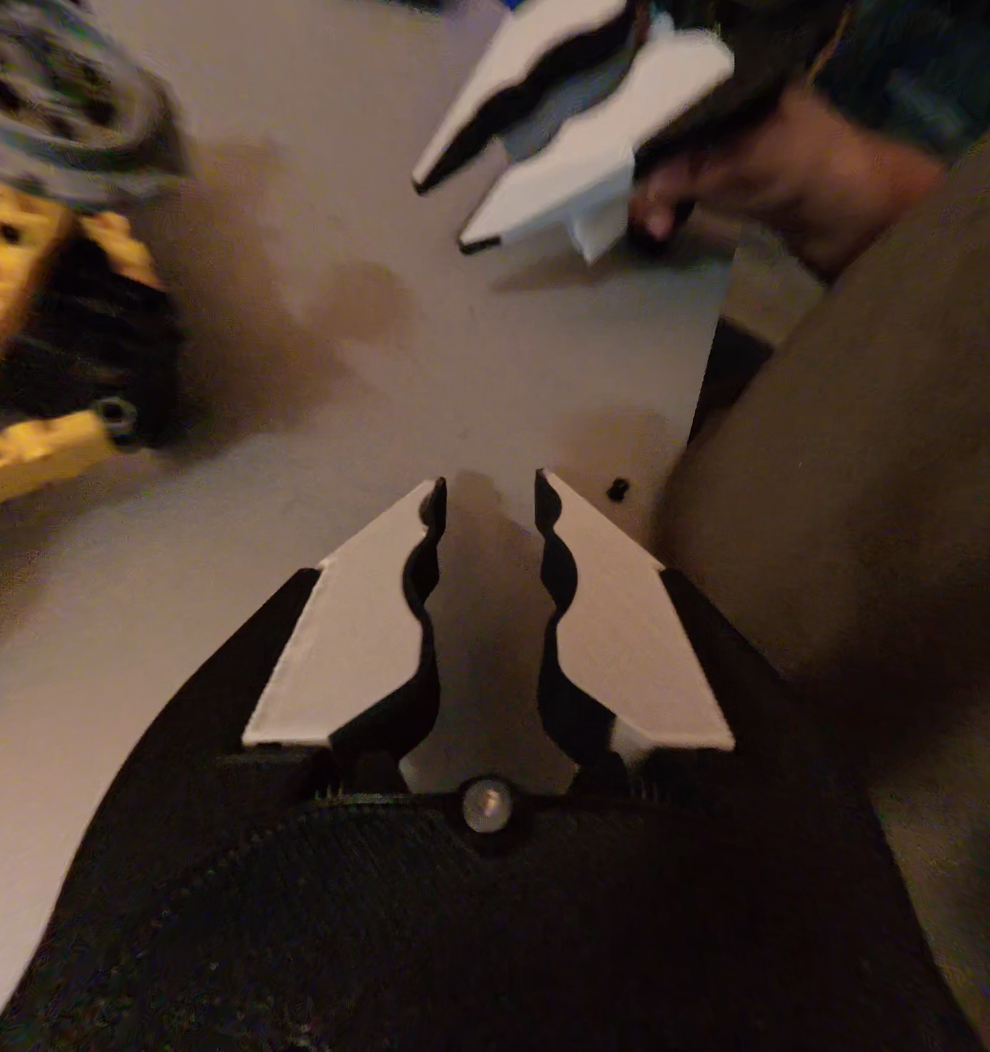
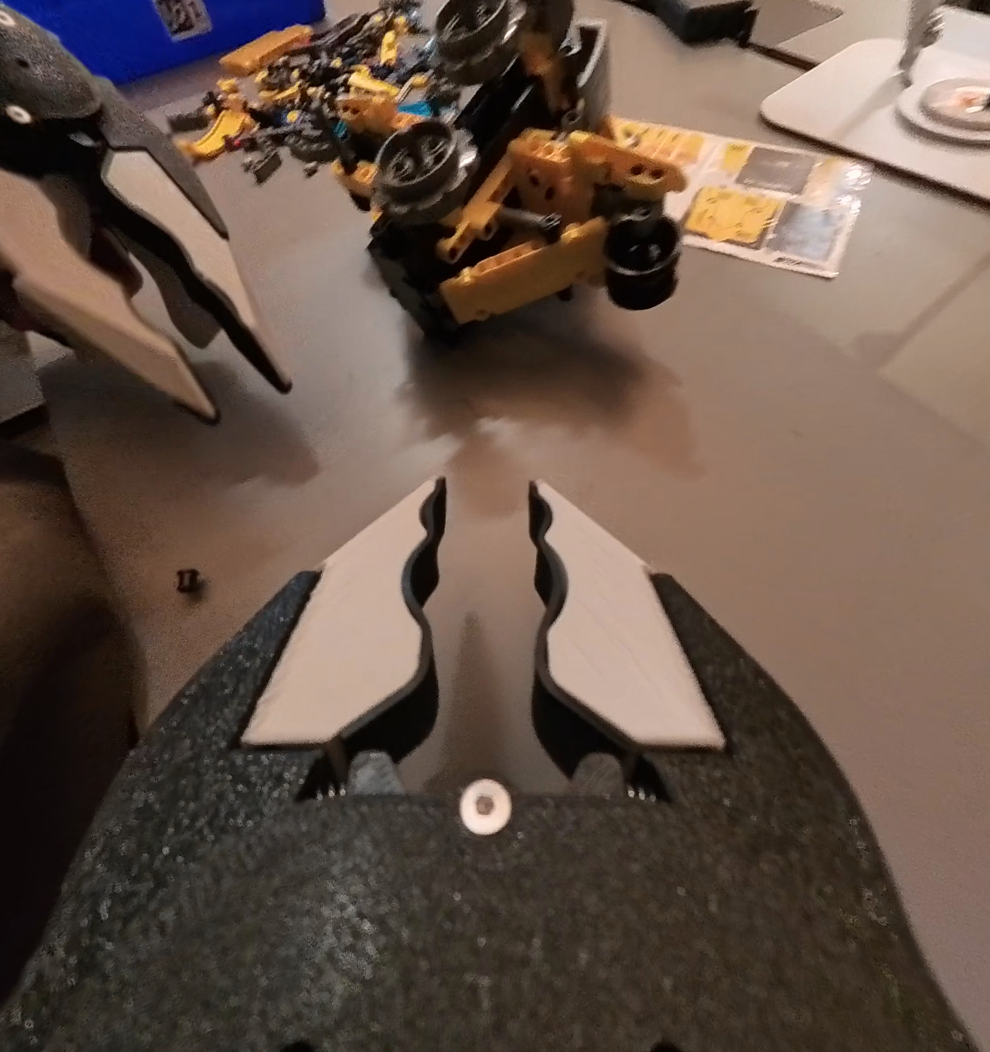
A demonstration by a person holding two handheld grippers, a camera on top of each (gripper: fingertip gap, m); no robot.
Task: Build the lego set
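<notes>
My left gripper [image 1: 490, 481] is open with only bare grey table between its fingers. A small black connector piece [image 1: 617, 488] lies on the table just right of its right fingertip. My right gripper [image 2: 486, 484] is open and holds nothing above the table. The same black piece [image 2: 188, 582] lies to its left. A yellow and black brick-built vehicle [image 2: 515, 227] with grey and black wheels stands ahead of the right gripper; part of the vehicle [image 1: 43, 273] shows at the left edge of the left wrist view. Each gripper shows in the other's view, the right gripper [image 1: 453, 213] and the left gripper [image 2: 248, 401], both open.
A pile of loose yellow and black pieces [image 2: 310, 97] lies behind the vehicle, by a blue bin [image 2: 139, 34]. A sheet of stickers [image 2: 766, 193] lies right of the vehicle. A white tray [image 2: 857, 114] with a plate stands at the far right. The table edge [image 1: 703, 364] runs at the right. Tip to tip, the grippers are about 12 cm apart.
</notes>
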